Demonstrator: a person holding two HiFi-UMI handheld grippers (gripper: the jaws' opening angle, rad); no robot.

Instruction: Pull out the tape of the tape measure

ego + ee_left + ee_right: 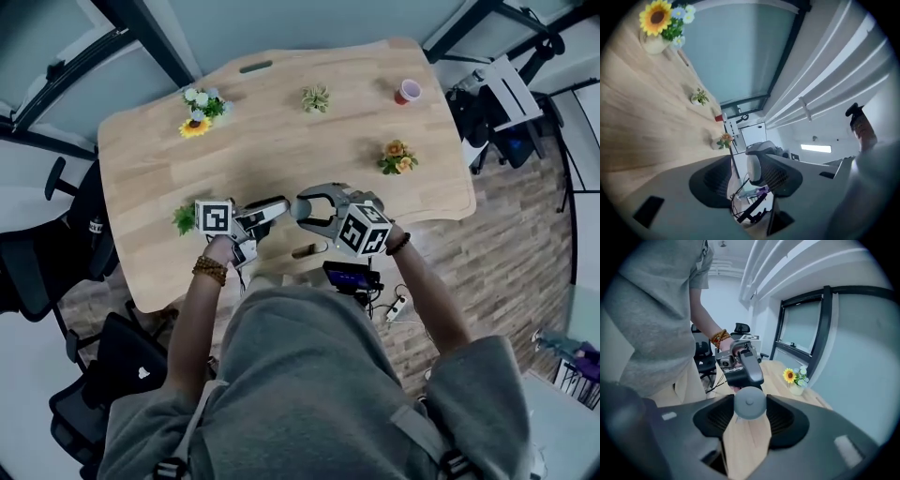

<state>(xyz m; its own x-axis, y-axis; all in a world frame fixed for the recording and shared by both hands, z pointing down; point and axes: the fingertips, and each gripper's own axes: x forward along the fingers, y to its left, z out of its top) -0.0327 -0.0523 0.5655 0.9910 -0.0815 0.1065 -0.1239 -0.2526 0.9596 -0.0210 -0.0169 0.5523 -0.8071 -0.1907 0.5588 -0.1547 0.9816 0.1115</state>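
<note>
Sunflower pot, red cup far off (right tongs clamp tape measure).

Wooden table: one.
Table decorations: four. These are a sunflower bunch, a green sprig, an orange-flower pot and a leafy plant at the near edge.
Red cup: one.
Tape measure: one, round and grey.
Grippers: two, the left gripper and the right gripper.
Marker cubes: two, a left cube and a right cube.
Wrist wear: one bead bracelet stack and one dark band.
Black office chairs: at least two, exact count unclear.
Power strip: one, on the floor.
</note>
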